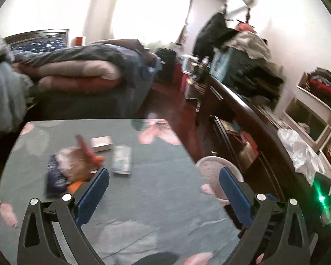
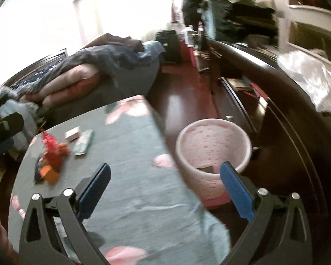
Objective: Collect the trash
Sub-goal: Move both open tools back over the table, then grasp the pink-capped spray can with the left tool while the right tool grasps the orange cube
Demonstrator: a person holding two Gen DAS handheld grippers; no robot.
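My left tongs [image 1: 164, 177] stood wide apart with nothing between their blue pads, held above a table [image 1: 156, 190] covered in a grey cloth with pink flowers. My right tongs [image 2: 165, 173] were spread apart and empty too, over the table's right edge.

On the cloth at ten o'clock from the left tongs lay the trash: a blurred heap of wrappers [image 1: 72, 167] in dark blue, orange and red, with a silvery packet [image 1: 122, 160] just beside it and a small pale box [image 1: 101, 143] behind.

At one o'clock from the right tongs a pink bin [image 2: 211, 152] stood on the dark red floor [image 2: 183, 97], just beside the table, something dark lying at its bottom.

Farther off, at eleven o'clock, was a bed [image 1: 81, 66] piled with bedding. At two o'clock a long dark dresser [image 1: 249, 114] carried heaped clothes. A bright window [image 1: 152, 8] glared at twelve.
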